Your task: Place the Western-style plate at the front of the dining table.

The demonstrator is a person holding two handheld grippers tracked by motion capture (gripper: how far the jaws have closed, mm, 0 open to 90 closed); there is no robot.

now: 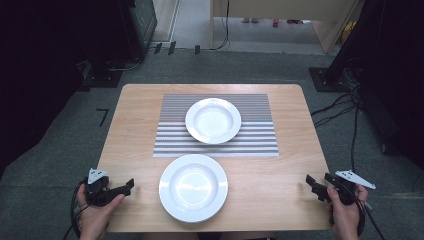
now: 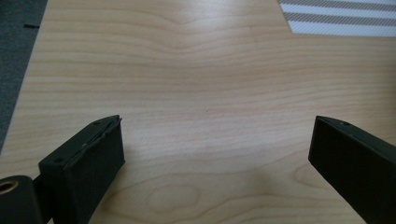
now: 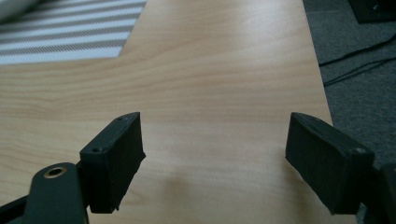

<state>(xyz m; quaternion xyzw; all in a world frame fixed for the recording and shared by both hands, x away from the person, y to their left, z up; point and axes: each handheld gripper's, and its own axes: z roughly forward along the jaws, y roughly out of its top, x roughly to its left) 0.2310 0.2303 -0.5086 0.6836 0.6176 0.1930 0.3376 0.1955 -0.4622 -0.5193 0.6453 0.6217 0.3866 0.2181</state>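
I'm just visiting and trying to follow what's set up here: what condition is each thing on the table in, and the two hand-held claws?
Near plate: empty, right way up, on the bare wood by the person.
Far plate: empty, right way up, on the striped placemat.
Striped placemat: spread flat.
Left gripper: jaws wide open, nothing between them.
Right gripper: jaws wide open, nothing between them.

Near plate [image 1: 193, 187]: white, round, shallow, with broad rim; upright, empty, resting flat on bare wood of the surface [image 1: 280, 185] close to its front edge, roughly midway between the two sides. Far plate [image 1: 213, 120]: same white round form, empty, upright, lying on striped grey-and-white placemat [image 1: 260, 140] toward the back. Both plates apart, near one just clear of the placemat's front edge.
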